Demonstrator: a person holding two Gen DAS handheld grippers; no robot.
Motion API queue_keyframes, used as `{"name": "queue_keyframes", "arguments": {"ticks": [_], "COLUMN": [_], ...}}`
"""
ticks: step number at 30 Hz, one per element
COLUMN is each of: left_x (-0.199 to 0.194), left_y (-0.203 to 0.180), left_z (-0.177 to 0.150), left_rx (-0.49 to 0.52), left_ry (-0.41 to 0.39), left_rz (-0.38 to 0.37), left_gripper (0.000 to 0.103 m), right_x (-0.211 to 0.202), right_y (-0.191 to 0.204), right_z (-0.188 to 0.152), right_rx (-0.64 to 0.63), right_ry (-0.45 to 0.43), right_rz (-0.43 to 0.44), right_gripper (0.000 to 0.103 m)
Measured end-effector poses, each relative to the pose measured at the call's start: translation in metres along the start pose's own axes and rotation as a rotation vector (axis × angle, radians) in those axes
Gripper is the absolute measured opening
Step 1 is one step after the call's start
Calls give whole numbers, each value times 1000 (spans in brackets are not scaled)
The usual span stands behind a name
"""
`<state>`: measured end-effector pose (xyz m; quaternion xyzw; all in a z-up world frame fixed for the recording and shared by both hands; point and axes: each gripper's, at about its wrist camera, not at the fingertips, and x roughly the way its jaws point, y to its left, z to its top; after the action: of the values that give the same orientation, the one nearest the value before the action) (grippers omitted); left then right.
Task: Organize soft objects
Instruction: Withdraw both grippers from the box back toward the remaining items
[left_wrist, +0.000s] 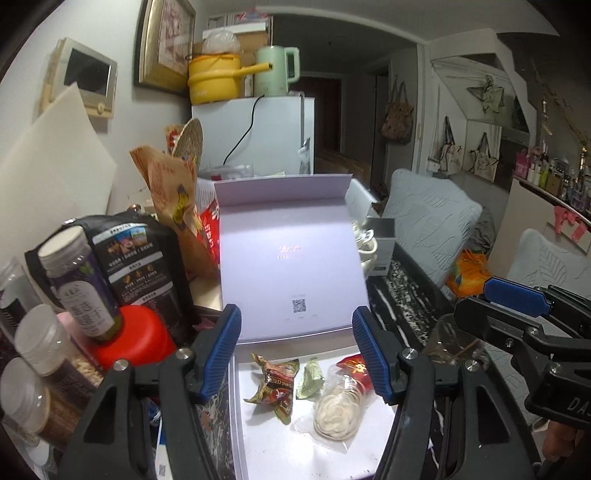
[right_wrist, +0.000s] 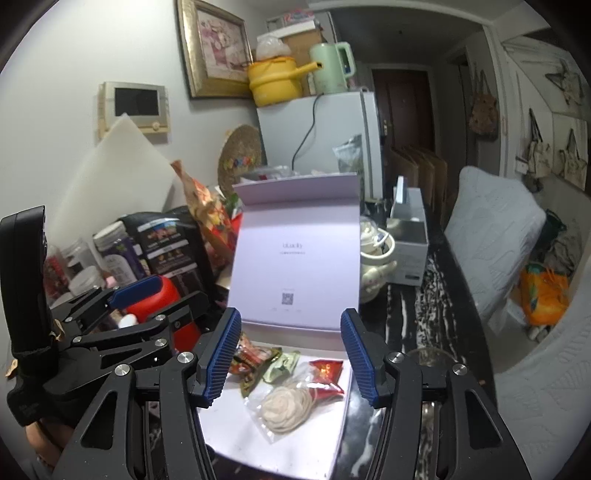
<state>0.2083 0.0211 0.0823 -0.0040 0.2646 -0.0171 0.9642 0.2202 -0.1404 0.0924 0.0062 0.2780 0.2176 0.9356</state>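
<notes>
Two grippers are being held over an open white box (left_wrist: 258, 435), side by side and apart from each other. The left gripper (left_wrist: 295, 354) is being kept with its blue-padded fingers (left_wrist: 221, 350) spread and nothing between them; the right gripper (right_wrist: 290, 358) is likewise being held with its fingers (right_wrist: 360, 358) parted and empty. No packet is being touched by either pair of pads.

Four soft packets are being kept on the box floor, beyond and below the fingertips. Seen between the left gripper's fingers, a brown snack pouch (left_wrist: 275, 387) is lying toward the left finger, a small green sachet (left_wrist: 310, 378) is lying just beside it, and a red packet (left_wrist: 354, 369) is being partly covered by the right finger. A clear bag of pale round wafers (left_wrist: 338, 410) is lying nearest, touching the red packet.

Behind the packets, the box lid (left_wrist: 288, 266) is being propped upright beyond the fingertips. Outside the left finger, a red-capped bottle (left_wrist: 110, 314) and a black bag (left_wrist: 144, 266) are being crowded together on the dark marbled table (left_wrist: 406, 295).
</notes>
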Motion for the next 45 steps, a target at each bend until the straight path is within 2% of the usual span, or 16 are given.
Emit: {"name": "queue_keyframes", "arguments": {"ticks": [2, 6, 9, 13, 19, 30, 45], "left_x": [-12, -38, -56, -76, -99, -125, -141], "left_y": [-3, -6, -8, -9, -13, -22, -23], "left_z": [0, 0, -2, -4, -12, -44, -85], "left_rx": [5, 14, 26, 34, 40, 52, 56], "left_ry": [-16, -68, -108, -131, -146, -129, -76], "left_rz": [-3, 2, 19, 15, 9, -37, -63], "left_gripper": [63, 90, 99, 99, 100, 100, 100], "right_x": [-13, -37, -53, -78, -109, -152, -171], "right_y": [4, 9, 14, 20, 30, 47, 53], "right_z": [-1, -4, -8, -14, -25, -58, -112], "right_rx": [-7, -8, -11, -17, -31, -53, 2], "right_ry": [-16, -48, -71, -110, -146, -184, -139], "right_rz": [-5, -6, -5, -10, -32, -67, -61], "right_gripper": [58, 63, 74, 87, 96, 100, 100]}}
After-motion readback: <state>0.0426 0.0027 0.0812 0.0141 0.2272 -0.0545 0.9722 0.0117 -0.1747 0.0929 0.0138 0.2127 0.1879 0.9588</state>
